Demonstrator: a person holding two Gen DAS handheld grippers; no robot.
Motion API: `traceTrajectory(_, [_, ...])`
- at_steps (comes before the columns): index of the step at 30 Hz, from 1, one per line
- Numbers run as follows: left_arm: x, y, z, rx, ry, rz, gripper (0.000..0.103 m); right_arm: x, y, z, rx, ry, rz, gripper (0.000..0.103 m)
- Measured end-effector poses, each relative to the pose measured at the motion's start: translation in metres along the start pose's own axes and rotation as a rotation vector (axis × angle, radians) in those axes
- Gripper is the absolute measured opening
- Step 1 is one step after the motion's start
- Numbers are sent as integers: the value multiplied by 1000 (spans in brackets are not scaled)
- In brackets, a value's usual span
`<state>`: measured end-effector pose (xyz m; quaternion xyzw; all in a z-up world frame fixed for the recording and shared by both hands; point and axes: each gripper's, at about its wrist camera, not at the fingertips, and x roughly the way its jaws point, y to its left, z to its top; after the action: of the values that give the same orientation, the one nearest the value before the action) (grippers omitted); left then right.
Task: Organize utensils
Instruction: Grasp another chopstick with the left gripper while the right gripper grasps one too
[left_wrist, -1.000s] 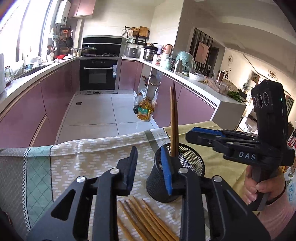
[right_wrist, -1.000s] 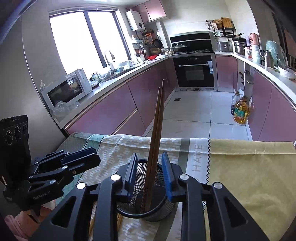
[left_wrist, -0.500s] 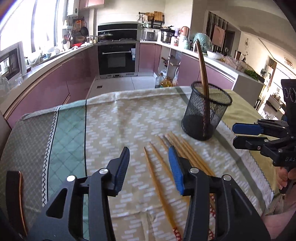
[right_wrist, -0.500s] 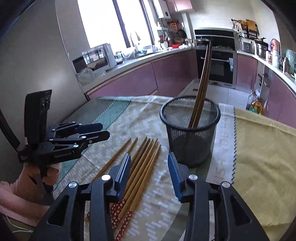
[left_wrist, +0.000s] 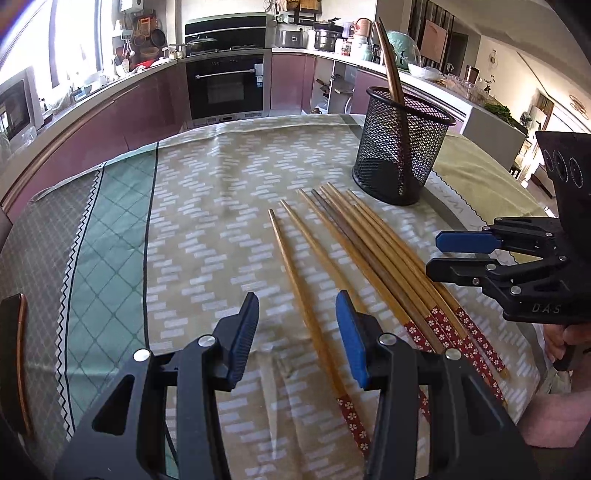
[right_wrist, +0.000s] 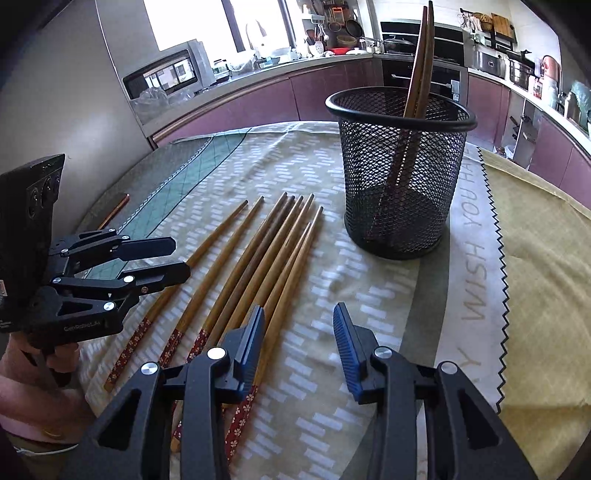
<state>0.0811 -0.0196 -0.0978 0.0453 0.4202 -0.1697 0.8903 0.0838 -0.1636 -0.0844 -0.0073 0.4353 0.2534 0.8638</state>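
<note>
We hold both grippers released and empty above the desk (left_wrist: 207, 206). The left gripper (left_wrist: 297, 332) straddles one loose chopstick (left_wrist: 306, 306); the right gripper (right_wrist: 299, 347) hovers beside the chopstick row (right_wrist: 258, 266). The mesh holder (right_wrist: 400, 177) stands upright, containing two dark chopsticks (right_wrist: 419, 70).

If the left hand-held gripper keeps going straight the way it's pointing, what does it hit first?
Probably the leftmost loose chopstick, which lies between the open fingers of the left hand-held gripper, on the tablecloth. Depth is unclear.
</note>
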Motion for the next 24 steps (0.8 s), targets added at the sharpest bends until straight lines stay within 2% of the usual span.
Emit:
traceTrajectory(11, [6, -1, 1, -2, 23, 14, 40, 5, 6, 0, -42, 2, -74, 34])
traceTrajectory(18, [11, -1, 7, -7, 24, 31, 27, 13, 10, 9, -48, 5, -90, 22])
traceTrajectory(20, [12, 0, 8, -19, 23, 29, 23, 13, 7, 8, -30, 4, -73, 12])
traceTrajectory(24, [13, 3, 8, -44, 19, 22, 13, 13, 1, 9, 18, -3, -45, 10])
